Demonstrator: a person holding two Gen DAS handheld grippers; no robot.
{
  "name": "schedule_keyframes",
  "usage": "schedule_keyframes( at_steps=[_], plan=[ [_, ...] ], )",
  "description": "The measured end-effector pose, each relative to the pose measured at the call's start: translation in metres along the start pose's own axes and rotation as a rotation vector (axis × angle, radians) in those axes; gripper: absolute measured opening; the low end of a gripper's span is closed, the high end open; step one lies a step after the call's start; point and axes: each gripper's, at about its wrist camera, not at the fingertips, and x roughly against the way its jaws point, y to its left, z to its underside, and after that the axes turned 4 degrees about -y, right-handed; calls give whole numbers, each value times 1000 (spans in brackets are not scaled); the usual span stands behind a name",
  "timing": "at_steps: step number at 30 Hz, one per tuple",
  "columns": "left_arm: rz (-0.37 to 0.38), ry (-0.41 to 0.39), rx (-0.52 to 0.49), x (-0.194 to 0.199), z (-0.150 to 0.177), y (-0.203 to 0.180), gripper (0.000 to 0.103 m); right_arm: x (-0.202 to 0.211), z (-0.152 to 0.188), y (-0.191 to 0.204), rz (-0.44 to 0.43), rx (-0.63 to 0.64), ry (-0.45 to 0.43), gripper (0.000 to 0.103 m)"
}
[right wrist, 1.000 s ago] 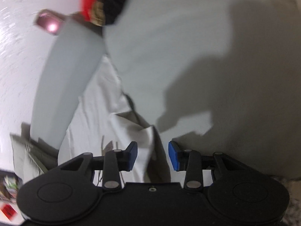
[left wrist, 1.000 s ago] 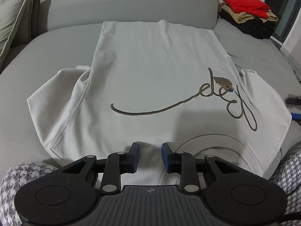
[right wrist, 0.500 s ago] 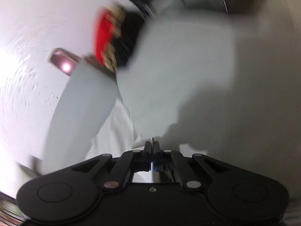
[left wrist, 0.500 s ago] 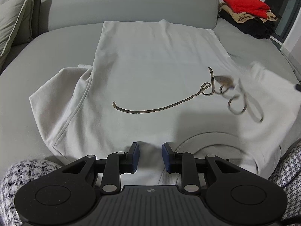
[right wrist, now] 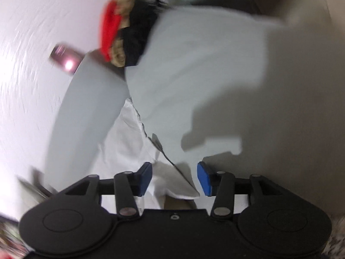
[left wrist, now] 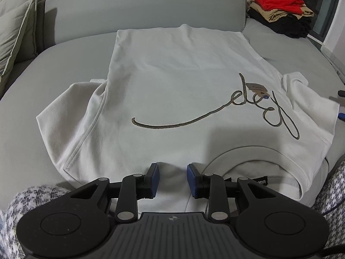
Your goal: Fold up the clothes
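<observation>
A white T-shirt (left wrist: 172,82) with a brown script line lies flat on the grey sofa seat (left wrist: 54,69), its collar (left wrist: 248,157) nearest me. A paper tag (left wrist: 256,87) rests on the lettering. My left gripper (left wrist: 172,177) hovers over the shoulder edge beside the collar, jaws apart, nothing pinched. In the blurred right wrist view, the right gripper (right wrist: 174,178) has its jaws opening. The shirt's sleeve edge (right wrist: 172,185) lies loose between the pads without being pressed. The right gripper's tips (left wrist: 341,104) peek in at the sleeve on the right.
A stack of folded clothes, red on tan on black (left wrist: 280,10), sits at the sofa's far right corner, also visible as the stack (right wrist: 125,34). Cushions (left wrist: 15,32) lean at the far left. A person's checked-trouser knees (left wrist: 32,196) flank the left gripper.
The right gripper shut on the sleeve half a second ago and tugged the shirt's right side; now it has opened and the sleeve lies still. The left gripper has not moved.
</observation>
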Motion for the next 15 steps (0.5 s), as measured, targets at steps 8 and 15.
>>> schedule_keyframes(
  at_steps=[8,15],
  plan=[
    [-9,-1,-8,0,0,-2,30,-38,-11,29,130,152,105,45],
    [-7,-5,-5,0,1,0,30,-73,16,69,283,543,137,14]
  ],
)
